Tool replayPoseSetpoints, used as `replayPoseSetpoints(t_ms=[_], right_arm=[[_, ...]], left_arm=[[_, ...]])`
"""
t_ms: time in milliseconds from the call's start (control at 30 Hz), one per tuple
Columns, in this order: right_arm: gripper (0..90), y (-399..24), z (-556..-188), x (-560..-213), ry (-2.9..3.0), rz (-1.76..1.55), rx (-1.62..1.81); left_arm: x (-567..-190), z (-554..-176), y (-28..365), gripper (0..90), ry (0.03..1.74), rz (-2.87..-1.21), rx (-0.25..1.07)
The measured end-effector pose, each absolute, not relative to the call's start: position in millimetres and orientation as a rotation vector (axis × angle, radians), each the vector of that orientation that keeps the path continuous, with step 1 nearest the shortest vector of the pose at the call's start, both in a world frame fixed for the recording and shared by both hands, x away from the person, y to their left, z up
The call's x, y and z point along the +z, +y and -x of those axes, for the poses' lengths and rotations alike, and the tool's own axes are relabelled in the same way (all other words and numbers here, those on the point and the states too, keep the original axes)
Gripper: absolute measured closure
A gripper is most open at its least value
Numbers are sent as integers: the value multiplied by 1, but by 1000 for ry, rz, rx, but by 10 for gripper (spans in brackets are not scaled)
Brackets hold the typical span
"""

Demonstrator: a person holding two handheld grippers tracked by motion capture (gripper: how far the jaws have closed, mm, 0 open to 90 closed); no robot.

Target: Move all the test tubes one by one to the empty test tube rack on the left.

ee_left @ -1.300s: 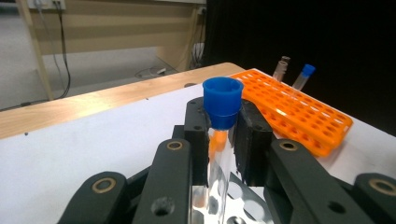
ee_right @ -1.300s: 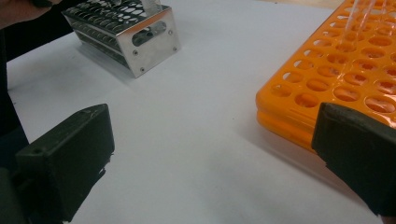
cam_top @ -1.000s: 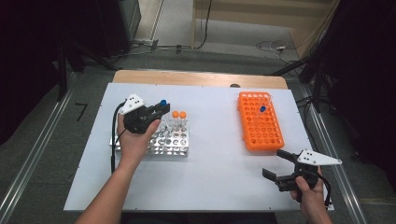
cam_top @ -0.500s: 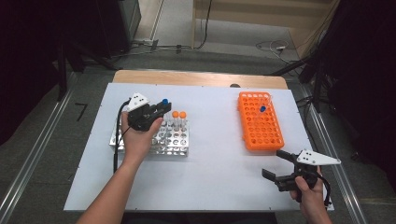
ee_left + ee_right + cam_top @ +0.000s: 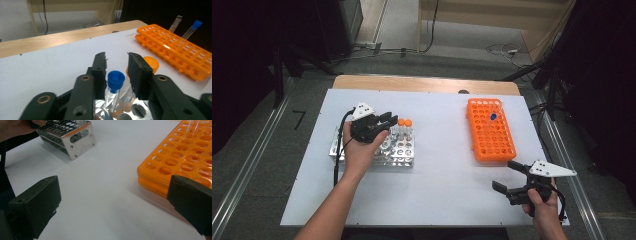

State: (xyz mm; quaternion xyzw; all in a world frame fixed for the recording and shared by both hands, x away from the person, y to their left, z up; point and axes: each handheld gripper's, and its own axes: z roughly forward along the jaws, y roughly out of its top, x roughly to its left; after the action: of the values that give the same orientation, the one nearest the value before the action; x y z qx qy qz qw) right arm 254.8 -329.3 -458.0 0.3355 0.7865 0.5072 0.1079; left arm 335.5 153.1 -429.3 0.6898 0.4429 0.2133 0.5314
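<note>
Black two-fingered left gripper and right gripper, grey triangular plates, black cables.

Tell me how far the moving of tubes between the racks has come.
Early stage. One blue-capped tube already stands in the orange rack. The left gripper is at the metal rack; its jaws have just been opening around a blue tube, fingers not pressing it. Two orange-capped tubes wait there. The right gripper is open, idle.
</note>
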Motion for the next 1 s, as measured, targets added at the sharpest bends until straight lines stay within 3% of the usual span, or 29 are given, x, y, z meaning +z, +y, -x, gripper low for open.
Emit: replayPoseSetpoints(t_ms=[133, 400, 533, 1000], right_arm=[[0, -329, -255, -458, 2314, -984, 1491], [0, -330, -257, -458, 2299, -996, 1504], [0, -329, -257, -458, 2291, -1002, 1508], [0, -325, -258, -449, 2270, -984, 1504]], left_arm=[[-425, -330, 154, 507, 1082, -1624, 483], [-419, -306, 154, 132, 1021, -1615, 421], [-417, -291, 152, 30, 979, -1626, 410], [-427, -238, 154, 0, 921, -1600, 402]])
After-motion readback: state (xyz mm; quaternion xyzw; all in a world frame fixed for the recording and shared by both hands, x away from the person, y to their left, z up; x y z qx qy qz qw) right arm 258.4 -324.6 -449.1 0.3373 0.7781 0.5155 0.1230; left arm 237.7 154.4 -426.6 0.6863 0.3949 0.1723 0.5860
